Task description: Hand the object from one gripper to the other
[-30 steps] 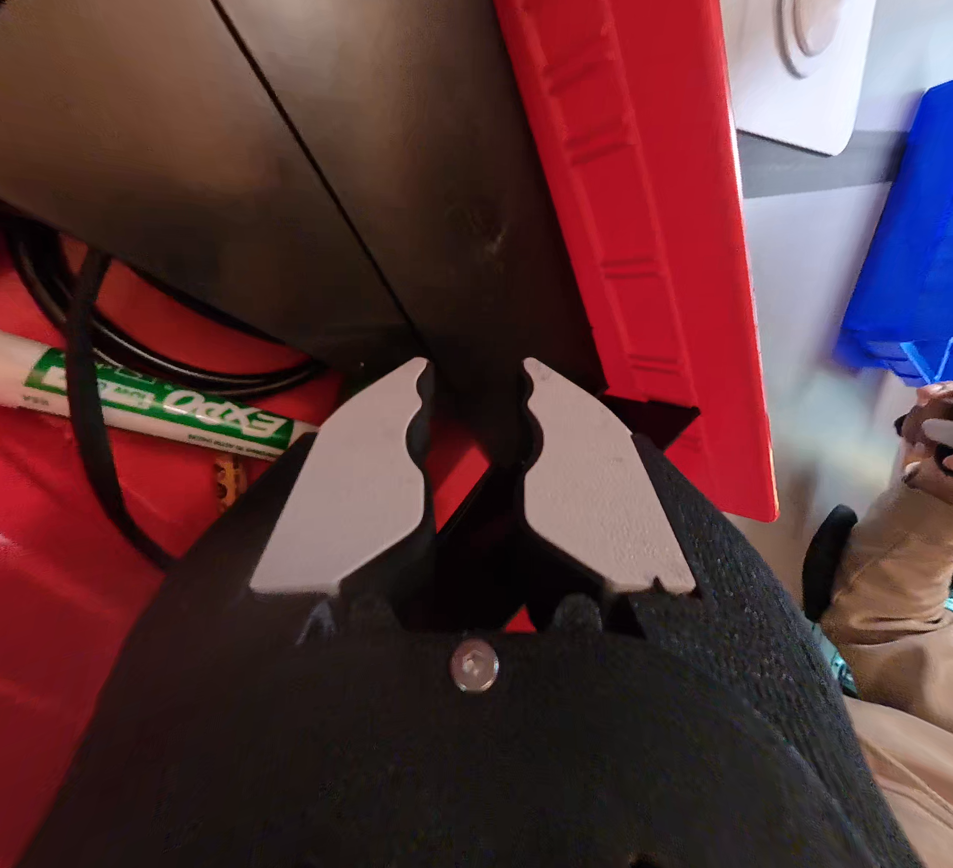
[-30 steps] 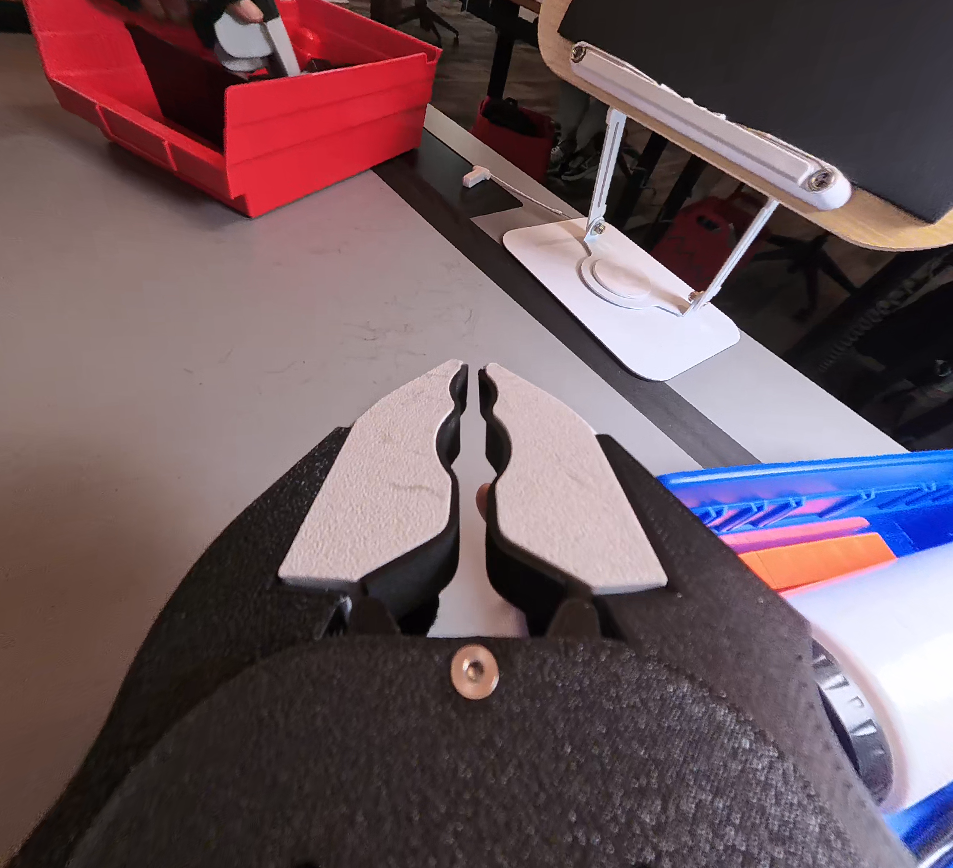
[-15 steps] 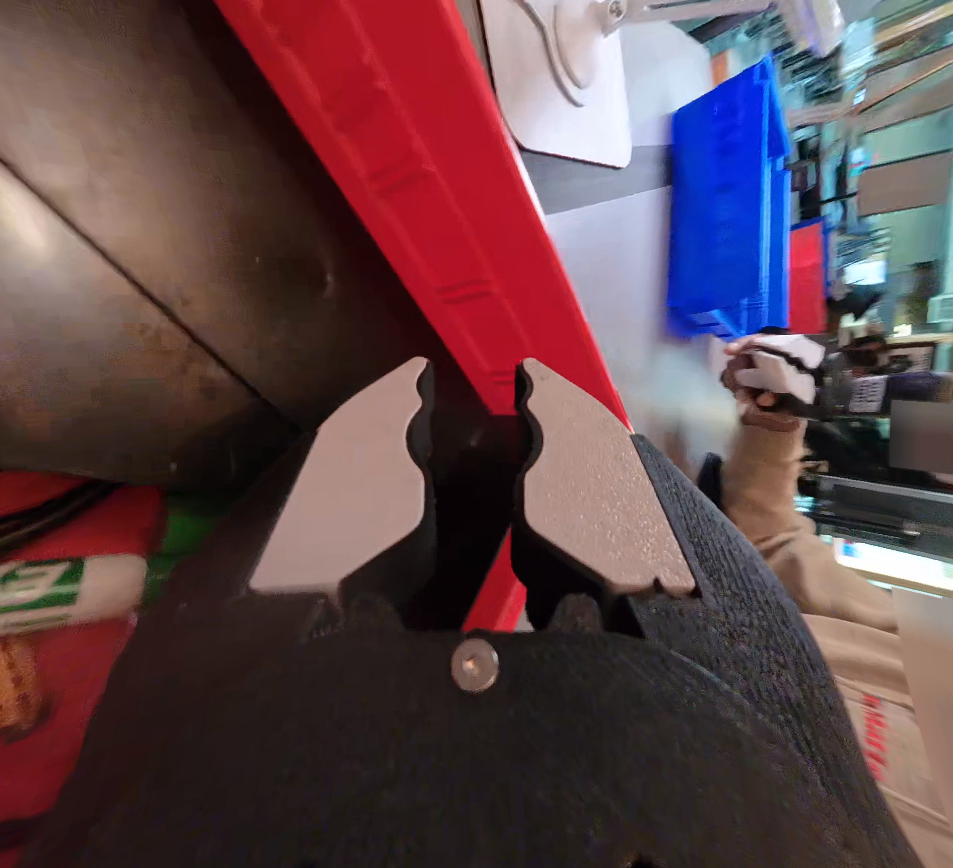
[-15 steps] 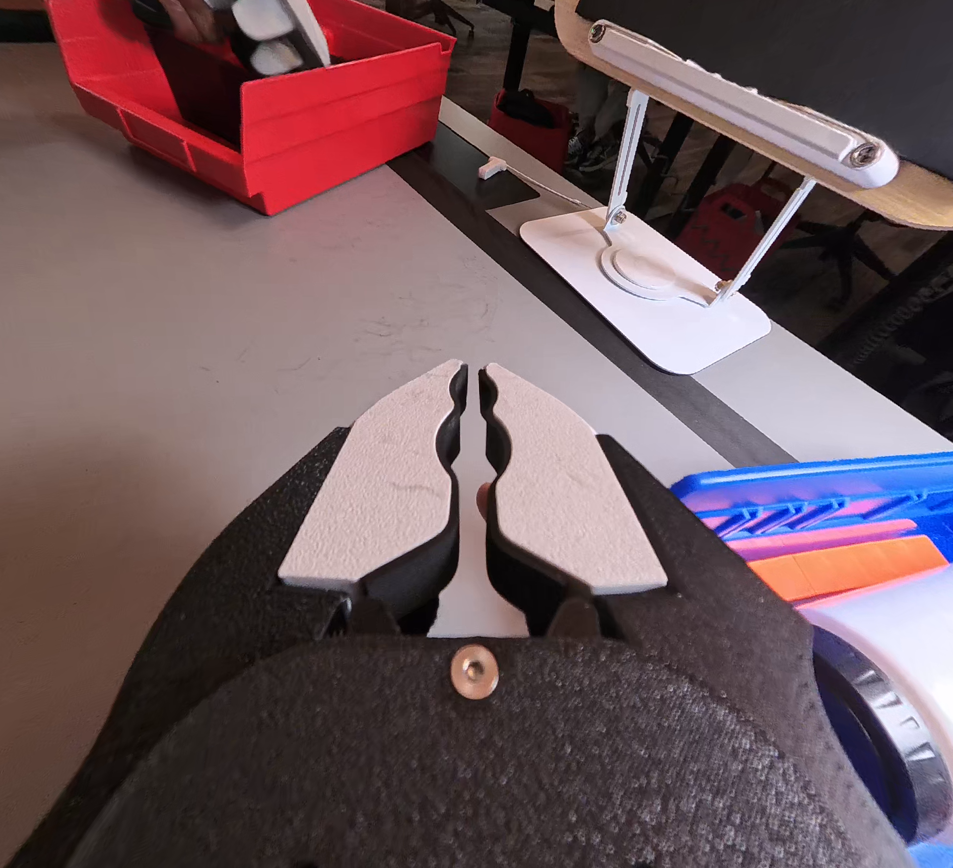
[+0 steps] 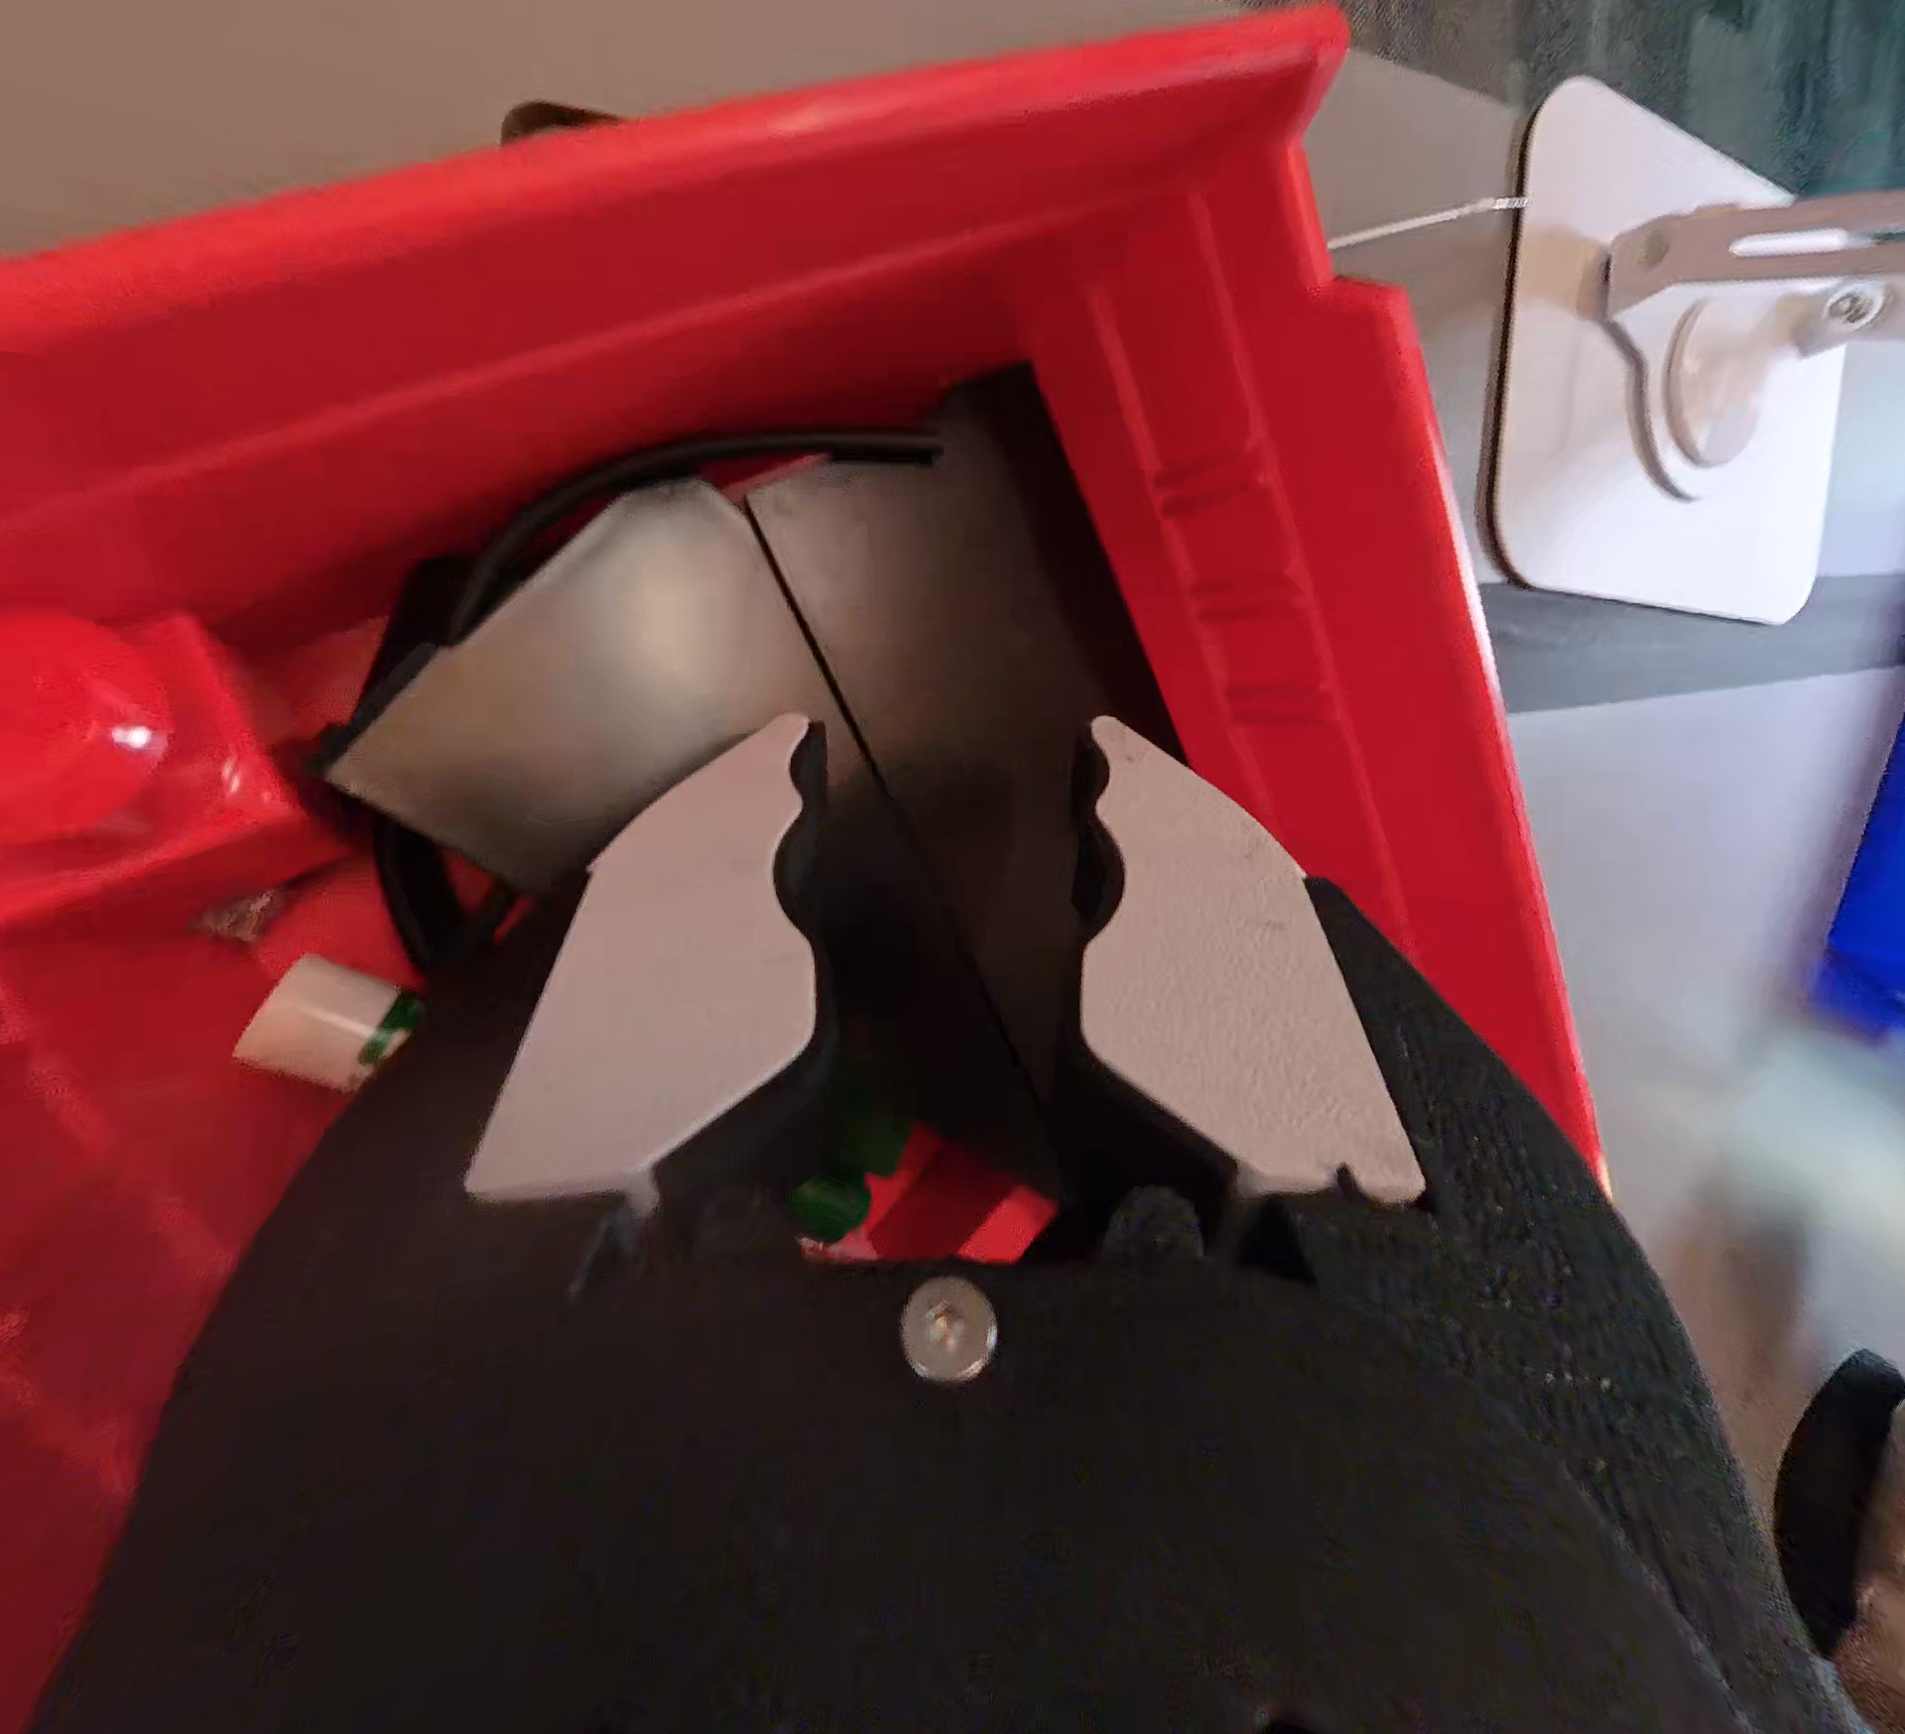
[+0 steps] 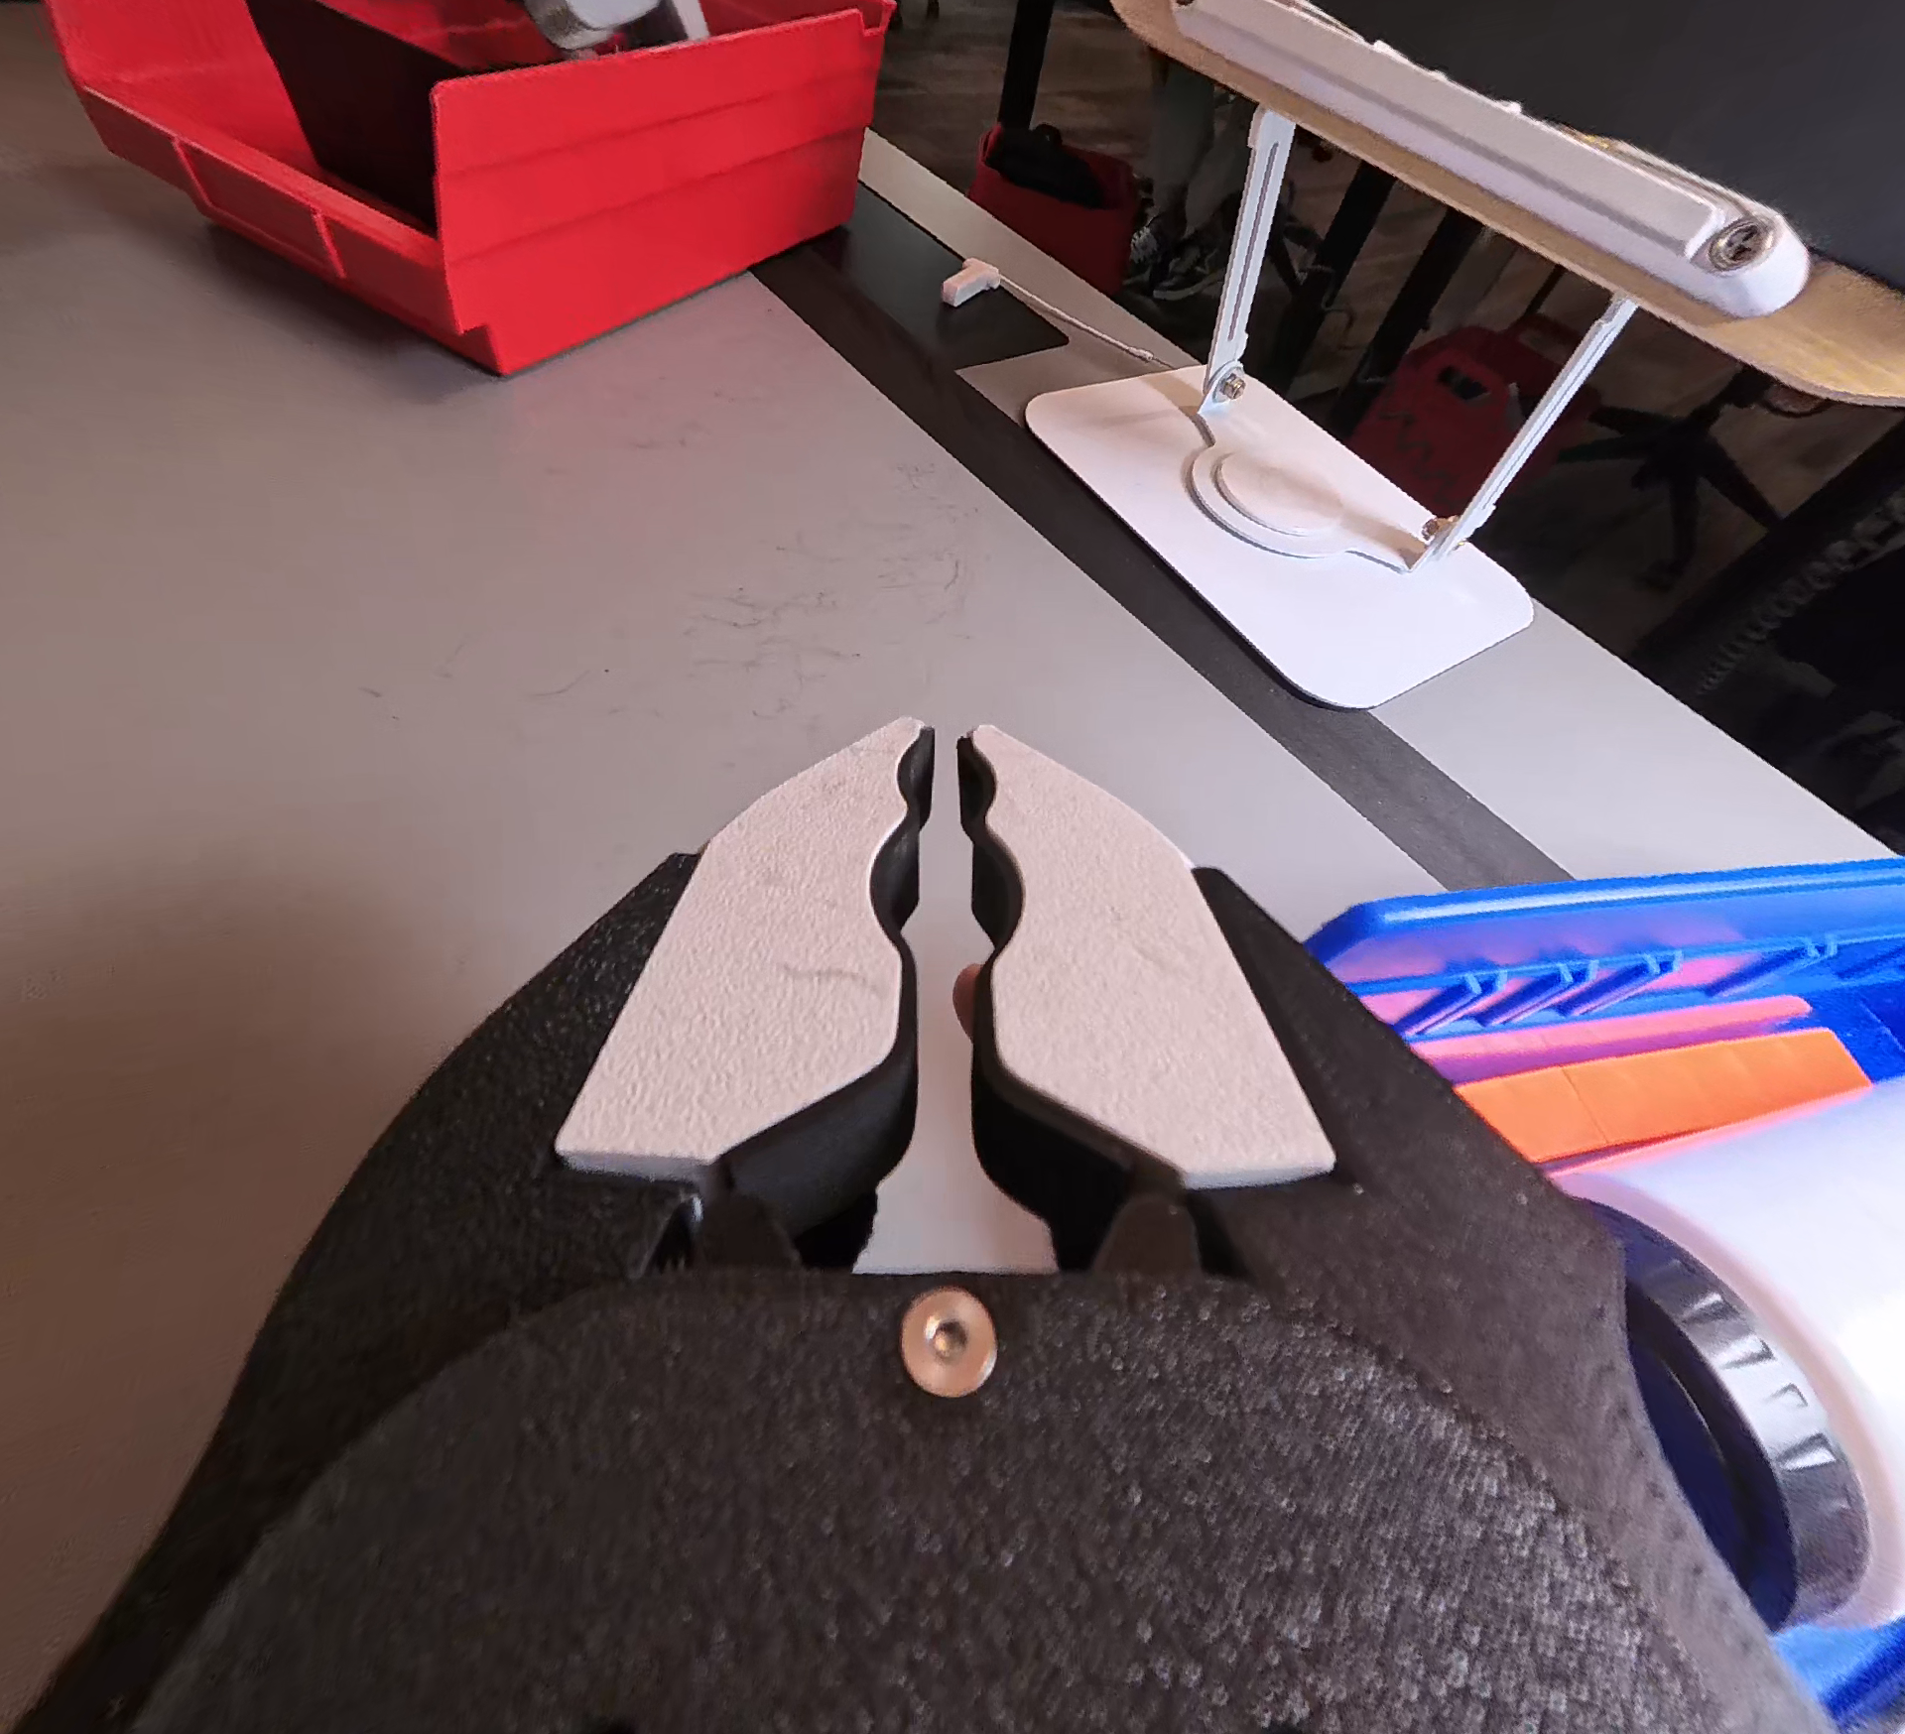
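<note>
Half-hidden green marker (image 5: 328, 1022) under left tool (image 5: 950, 798)

Bright red plastic bin (image 5: 722, 262) fills the left wrist view, glossy, with a dark grey-black flat panel (image 5: 928, 613) leaning inside it and a thin black cable (image 5: 660, 474) curling past. A white marker with a green band (image 5: 330, 1020) peeks out. The left gripper (image 5: 948, 860) shows pale grey fingers on a speckled black body. In the right wrist view, the light grey tabletop (image 6: 412, 602) carries a black stripe (image 6: 1185, 592), a plain white metal stand (image 6: 1278, 551), and a vivid blue plastic bin (image 6: 1608, 922) holding orange and pink strips.
</note>
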Demonstrator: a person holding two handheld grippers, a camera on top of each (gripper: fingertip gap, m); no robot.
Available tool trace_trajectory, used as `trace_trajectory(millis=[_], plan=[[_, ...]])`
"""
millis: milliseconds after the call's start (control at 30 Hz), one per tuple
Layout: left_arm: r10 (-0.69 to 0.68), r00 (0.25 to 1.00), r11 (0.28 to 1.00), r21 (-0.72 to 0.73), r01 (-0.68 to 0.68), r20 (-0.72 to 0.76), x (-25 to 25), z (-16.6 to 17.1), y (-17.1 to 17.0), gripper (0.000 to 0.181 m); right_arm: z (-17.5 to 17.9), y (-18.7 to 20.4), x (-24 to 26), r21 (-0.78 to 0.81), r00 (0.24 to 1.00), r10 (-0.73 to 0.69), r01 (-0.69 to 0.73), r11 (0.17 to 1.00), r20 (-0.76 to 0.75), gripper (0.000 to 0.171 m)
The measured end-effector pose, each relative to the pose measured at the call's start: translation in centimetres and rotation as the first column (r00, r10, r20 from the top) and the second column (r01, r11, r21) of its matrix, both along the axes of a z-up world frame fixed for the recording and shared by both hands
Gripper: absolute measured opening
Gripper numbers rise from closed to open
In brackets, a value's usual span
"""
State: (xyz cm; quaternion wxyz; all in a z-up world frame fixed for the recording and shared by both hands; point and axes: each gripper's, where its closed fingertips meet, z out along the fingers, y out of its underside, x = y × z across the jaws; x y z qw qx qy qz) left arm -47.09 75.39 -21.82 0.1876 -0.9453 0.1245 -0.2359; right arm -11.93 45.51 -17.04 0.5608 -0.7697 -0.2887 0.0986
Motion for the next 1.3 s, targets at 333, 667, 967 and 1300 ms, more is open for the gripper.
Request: trace_trajectory(millis=[333, 667, 967, 1300], plan=[[-0.077, 0.996, 0.994, -0.081, 0.073, -0.050, 0.8, -0.6, 1.2, 0.051, -1.2, 0.3, 0.5, -0.037, 1.000, -0.006, 0.006, 0.999, 0.001, 0.004], [-0.296, 0.954, 0.952, -0.071, 0.299, 0.048, 3.4, 0.6, -1.2, 0.033, -2.6, 0.4, 0.6, -0.079, 1.000, -0.003, 0.004, 0.997, 0.010, 0.005], [-0.342, 0.939, 0.912, -0.245, 0.328, -0.018, -0.6, 0.2, -8.8, 0.047, -2.8, 0.5, 0.7, -0.095, 1.000, -0.005, 0.003, 0.995, -0.023, 0.005], [-0.285, 0.952, 0.915, -0.263, 0.305, 0.111, 0.6, -0.7, -10.8, 0.038, -1.1, 0.2, 0.8, -0.053, 0.999, -0.009, 0.006, 0.999, -0.044, 0.005]])
